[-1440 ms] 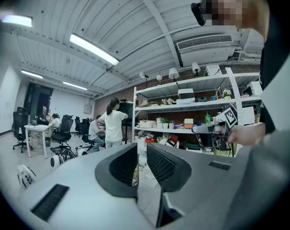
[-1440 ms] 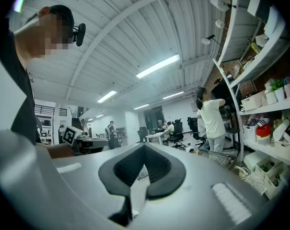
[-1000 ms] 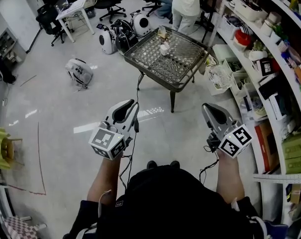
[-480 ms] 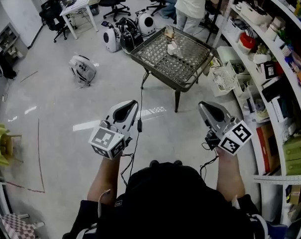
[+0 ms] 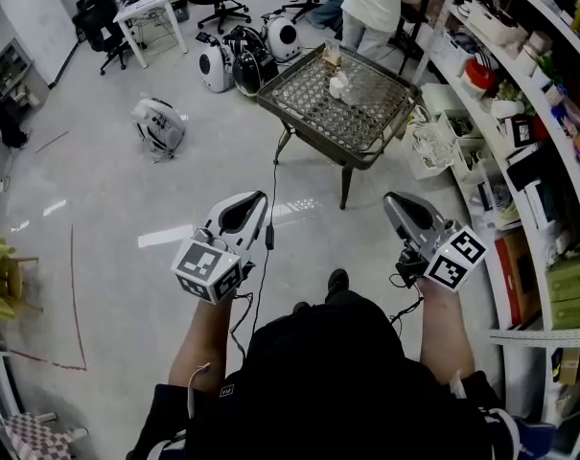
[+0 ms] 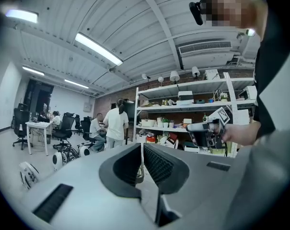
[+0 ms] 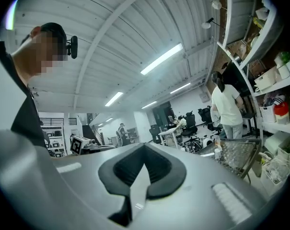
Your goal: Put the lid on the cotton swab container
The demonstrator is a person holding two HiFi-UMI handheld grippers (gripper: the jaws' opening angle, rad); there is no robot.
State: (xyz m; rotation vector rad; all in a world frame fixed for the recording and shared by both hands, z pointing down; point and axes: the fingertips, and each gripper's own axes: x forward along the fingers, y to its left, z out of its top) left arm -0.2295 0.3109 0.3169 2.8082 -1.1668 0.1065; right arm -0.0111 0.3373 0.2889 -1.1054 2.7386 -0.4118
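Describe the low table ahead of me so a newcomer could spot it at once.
Start from the long white shelving along the right wall. Just off its near end, on the pale floor, stands a low dark-framed table. Unlike the plain white desk at the far left, its top is a gridded, glassy tray with a few small pale items on it.

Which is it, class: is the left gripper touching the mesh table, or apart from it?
Apart. The head view shows bare floor between the left gripper and the mesh table.
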